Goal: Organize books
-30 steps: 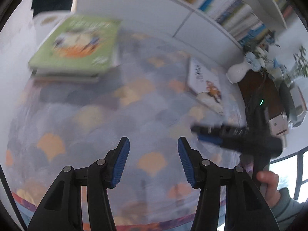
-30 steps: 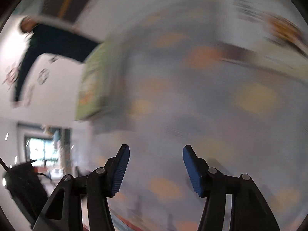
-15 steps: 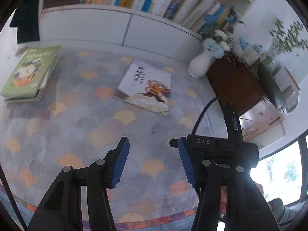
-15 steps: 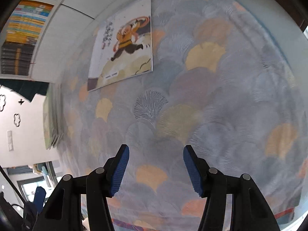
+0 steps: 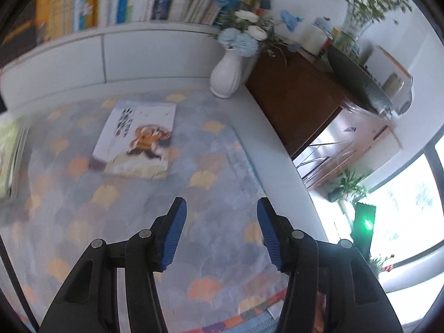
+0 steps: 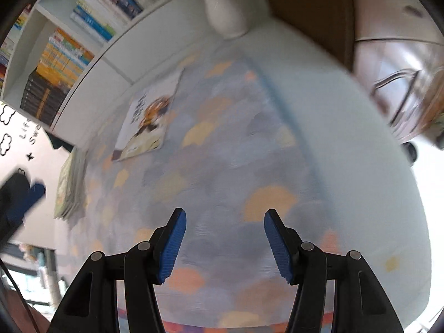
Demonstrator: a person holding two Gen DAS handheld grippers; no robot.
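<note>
white bookshelf (image 5: 116, 8) along the wall holds a packed row of upright books, too many and too blurred to count. below it a scallop-patterned rug (image 5: 133, 222) covers the floor. one picture book (image 5: 136, 141) lies flat on the rug, face up, near the shelf. one stack of books (image 5: 9, 158) with a green cover on top sits on the rug, well apart from the picture book. one white vase (image 5: 225, 76) with flowers stands on the floor beside the shelf's end. left gripper (image 5: 221, 237) and right gripper (image 6: 224, 245) hang above the rug, jaws released, gripping nothing.
</note>
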